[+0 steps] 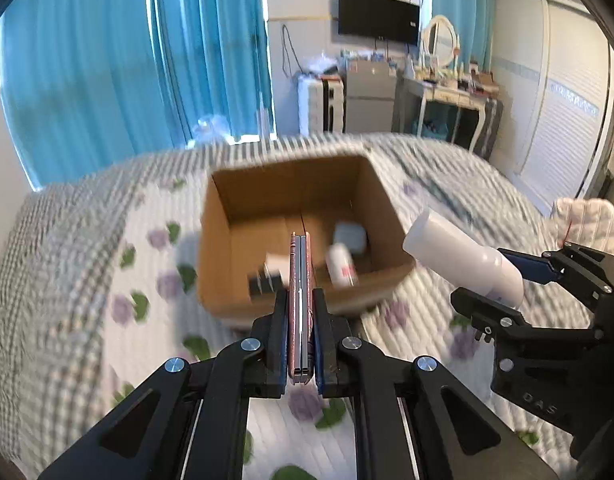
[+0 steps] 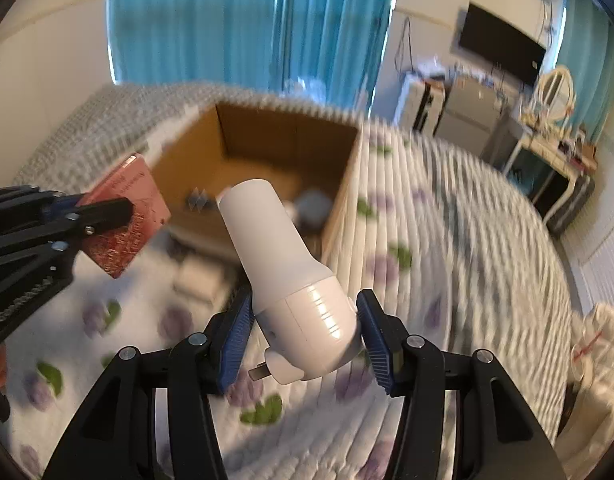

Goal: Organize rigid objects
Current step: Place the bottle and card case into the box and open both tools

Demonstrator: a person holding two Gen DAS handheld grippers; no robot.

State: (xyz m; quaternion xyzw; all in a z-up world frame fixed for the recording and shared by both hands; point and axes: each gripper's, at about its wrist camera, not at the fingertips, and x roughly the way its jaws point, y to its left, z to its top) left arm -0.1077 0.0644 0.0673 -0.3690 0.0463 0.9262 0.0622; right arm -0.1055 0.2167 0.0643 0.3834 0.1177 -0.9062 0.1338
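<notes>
Now carrying both items toward the cardboard box [image 1: 307, 236].
Left gripper [image 1: 300, 312] pinching pink case [image 1: 299, 304], right gripper [image 2: 307, 320] clamping white device [image 2: 291, 280]; lowering inside before releasing advised.

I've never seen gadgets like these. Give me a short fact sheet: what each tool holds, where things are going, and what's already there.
left tool: shut on a thin pink-red flat case, held edge-on
right tool: grips a white plug-in device with metal prongs
destination, likely: open cardboard box on the floral bedspread
already in box: white bottle, white rounded case, a dark item; blurred
image quality: motion blur
</notes>
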